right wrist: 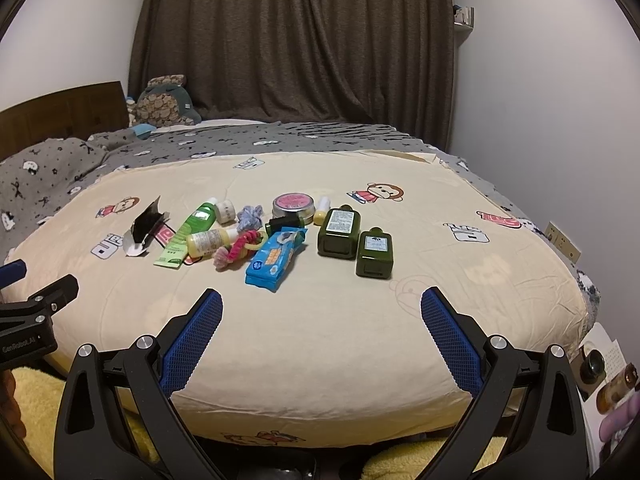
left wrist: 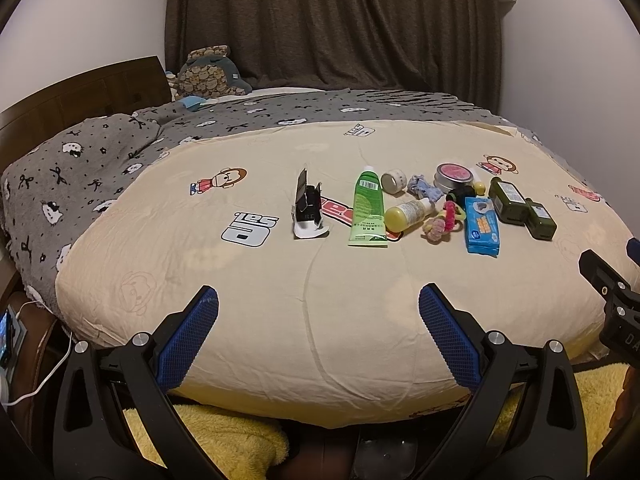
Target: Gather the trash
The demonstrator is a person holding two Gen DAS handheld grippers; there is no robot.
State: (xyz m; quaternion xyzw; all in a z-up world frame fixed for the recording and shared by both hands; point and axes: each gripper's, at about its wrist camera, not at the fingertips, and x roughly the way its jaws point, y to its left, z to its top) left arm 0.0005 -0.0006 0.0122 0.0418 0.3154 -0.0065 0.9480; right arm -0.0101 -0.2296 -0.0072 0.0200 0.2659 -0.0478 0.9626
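Observation:
A cluster of items lies on the cream bedspread (left wrist: 280, 320): a torn black and white carton (left wrist: 306, 208), a green tube (left wrist: 368, 210), a small yellow bottle (left wrist: 408, 212), a blue wipes pack (left wrist: 482, 224), two dark green bottles (left wrist: 520, 208) and a pink-lidded tin (left wrist: 454, 176). My left gripper (left wrist: 318, 308) is open and empty near the bed's front edge. My right gripper (right wrist: 322, 310) is open and empty, in front of the blue pack (right wrist: 274, 258) and the green bottles (right wrist: 356, 242). The carton (right wrist: 144, 228) and tube (right wrist: 188, 234) show at left.
A tape roll (left wrist: 394, 182), a blue scrunchie (left wrist: 422, 186) and pink and yellow hair ties (left wrist: 442, 222) lie among the items. A grey patterned blanket (left wrist: 100, 160), a plush toy (left wrist: 208, 72) and a wooden headboard (left wrist: 80, 88) are at left. A dark curtain (left wrist: 332, 24) hangs behind. Yellow fleece (left wrist: 224, 436) lies below the bed edge.

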